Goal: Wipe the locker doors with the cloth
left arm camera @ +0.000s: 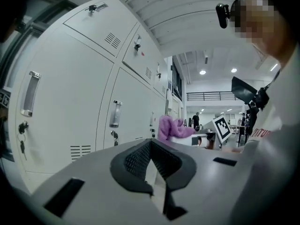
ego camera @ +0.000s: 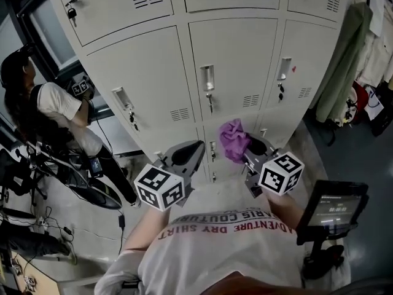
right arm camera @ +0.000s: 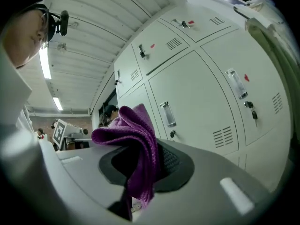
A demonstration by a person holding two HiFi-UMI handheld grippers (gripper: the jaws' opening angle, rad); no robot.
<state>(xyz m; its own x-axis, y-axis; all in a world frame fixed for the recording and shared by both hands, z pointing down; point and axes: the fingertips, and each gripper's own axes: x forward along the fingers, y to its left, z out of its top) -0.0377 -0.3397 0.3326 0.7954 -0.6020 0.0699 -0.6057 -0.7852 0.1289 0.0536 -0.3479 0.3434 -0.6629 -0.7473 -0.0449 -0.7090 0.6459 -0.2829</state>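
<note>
A bank of pale grey locker doors [ego camera: 230, 60] stands in front of me, each with a handle, a lock and a vent. My right gripper [ego camera: 249, 145] is shut on a crumpled purple cloth [ego camera: 232, 139], held a little short of the lower middle doors. In the right gripper view the cloth [right arm camera: 136, 135] drapes over the jaws of the right gripper [right arm camera: 150, 149], with the doors [right arm camera: 201, 102] close beyond. My left gripper [ego camera: 195, 147] hangs beside it, shut and with nothing in it. In its own view the left gripper [left arm camera: 150, 143] points along the doors [left arm camera: 70, 102], with the cloth [left arm camera: 171, 127] at the right.
A person in a white shirt [ego camera: 61, 112] stands at the left by a bicycle [ego camera: 80, 177] and floor cables. Coats [ego camera: 344, 60] hang to the right of the lockers. A tablet on a stand [ego camera: 334, 204] is at my right. Keys [ego camera: 72, 14] hang from some locks.
</note>
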